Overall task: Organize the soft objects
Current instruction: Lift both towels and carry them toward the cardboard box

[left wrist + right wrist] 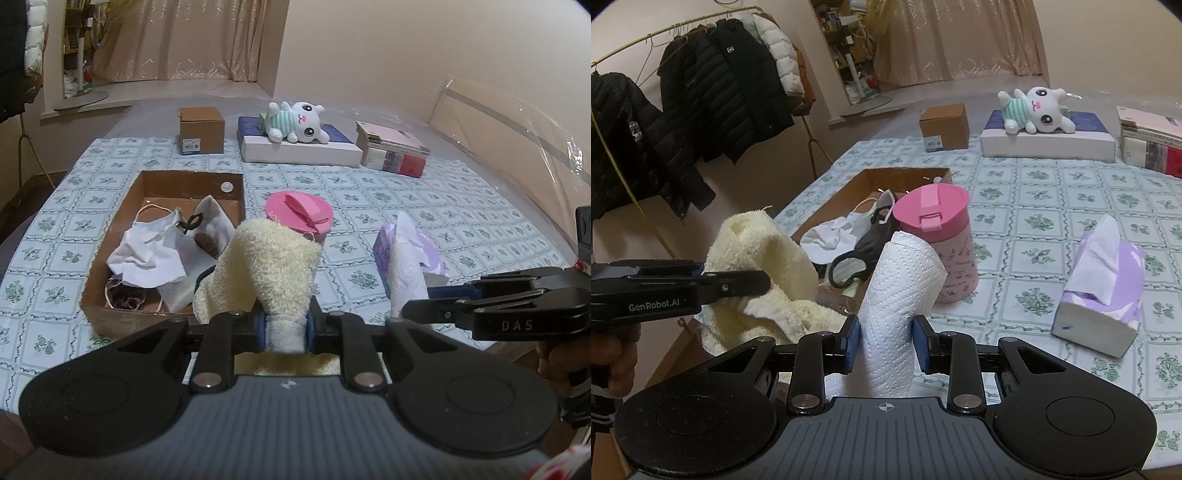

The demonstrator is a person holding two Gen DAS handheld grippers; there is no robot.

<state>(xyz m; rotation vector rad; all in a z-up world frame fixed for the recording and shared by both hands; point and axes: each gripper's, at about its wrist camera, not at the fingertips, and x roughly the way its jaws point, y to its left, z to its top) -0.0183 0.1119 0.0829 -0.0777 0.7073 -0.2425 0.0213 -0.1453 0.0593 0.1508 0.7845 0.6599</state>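
Note:
My left gripper (285,328) is shut on a cream towel (269,266), which bulges up above the blue pads. That towel (757,258) and the left gripper (764,282) also show at the left of the right wrist view. My right gripper (886,343) is shut on a white paper towel (905,288) that stands up between its pads; the paper towel (404,280) and right gripper (410,308) appear at the right of the left wrist view. An open cardboard box (110,317) holding masks and cloths (147,254) lies on the bed, ahead and to the left.
A pink lidded cup (942,236) stands beside the box. A purple tissue pack (1104,288) lies to the right. At the far side sit a small brown box (201,129), a plush toy (299,122) on a flat white box, and stacked books (395,151). Jackets (701,92) hang left.

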